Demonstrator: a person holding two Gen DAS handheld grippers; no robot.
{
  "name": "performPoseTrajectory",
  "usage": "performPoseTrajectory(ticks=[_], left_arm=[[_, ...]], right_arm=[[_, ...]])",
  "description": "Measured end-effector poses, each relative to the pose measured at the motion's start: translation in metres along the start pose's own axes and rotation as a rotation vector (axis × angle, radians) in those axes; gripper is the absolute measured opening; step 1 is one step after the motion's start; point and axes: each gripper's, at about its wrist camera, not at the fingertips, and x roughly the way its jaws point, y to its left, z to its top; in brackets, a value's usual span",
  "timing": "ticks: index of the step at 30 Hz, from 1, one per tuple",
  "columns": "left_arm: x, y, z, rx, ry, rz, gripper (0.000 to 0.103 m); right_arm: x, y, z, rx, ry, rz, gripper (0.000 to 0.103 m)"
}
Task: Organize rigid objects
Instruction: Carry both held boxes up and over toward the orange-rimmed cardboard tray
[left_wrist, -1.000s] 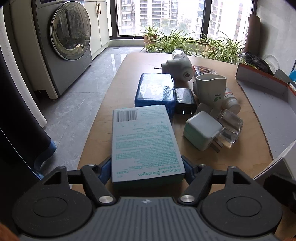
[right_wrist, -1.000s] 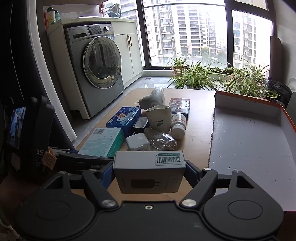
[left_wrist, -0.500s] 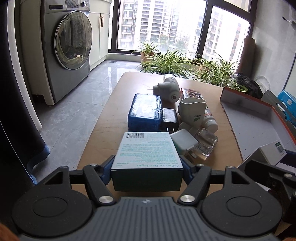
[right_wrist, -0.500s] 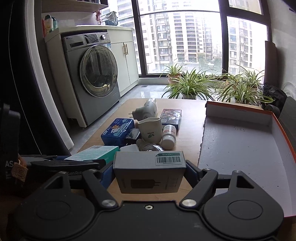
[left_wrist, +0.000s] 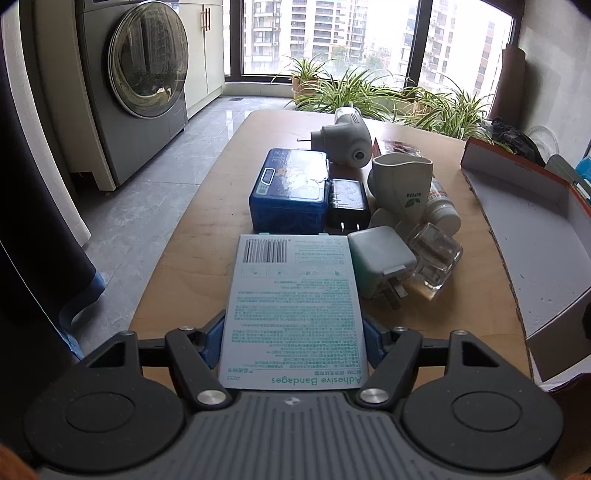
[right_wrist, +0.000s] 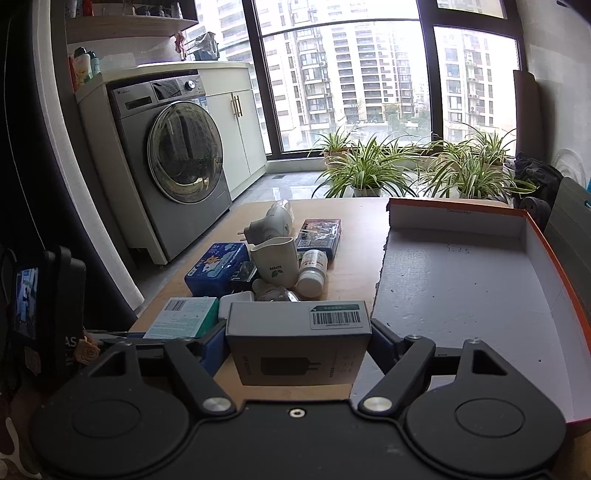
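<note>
Both boxes shifted slightly versus a second ago, neither released, so placing is still pending. Bandage box (left_wrist: 293, 314), flat, teal print, clamped in left gripper (left_wrist: 293, 343) over the desk (left_wrist: 207, 254) near edge; grey charger box (right_wrist: 299, 343) clamped in right gripper (right_wrist: 298, 350) beside empty tray (right_wrist: 480, 295); remaining clutter sits mid-desk

Front-loading washing machine (right_wrist: 177, 155) at left, under a counter. Cream cabinet (right_wrist: 236, 125) beside it. Spider plants (right_wrist: 365, 166) line the window base. High-rise buildings (right_wrist: 343, 70) outside. Grey tiled floor (left_wrist: 155, 173).
</note>
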Motion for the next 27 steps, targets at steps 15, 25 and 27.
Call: performPoseTrajectory(ticks=[15, 25, 27], left_arm=[[-0.065, -0.024, 0.019, -0.009, -0.150, -0.082, 0.071], [-0.065, -0.082, 0.043, 0.033, -0.180, -0.209, 0.071], [-0.064, -0.099, 0.049, 0.055, -0.193, -0.233, 0.071]], right_arm=[[-0.018, -0.027, 0.017, 0.027, -0.066, -0.041, 0.092], [-0.034, -0.078, 0.041, 0.057, -0.118, -0.146, 0.092], [-0.037, -0.090, 0.048, 0.064, -0.125, -0.168, 0.092]])
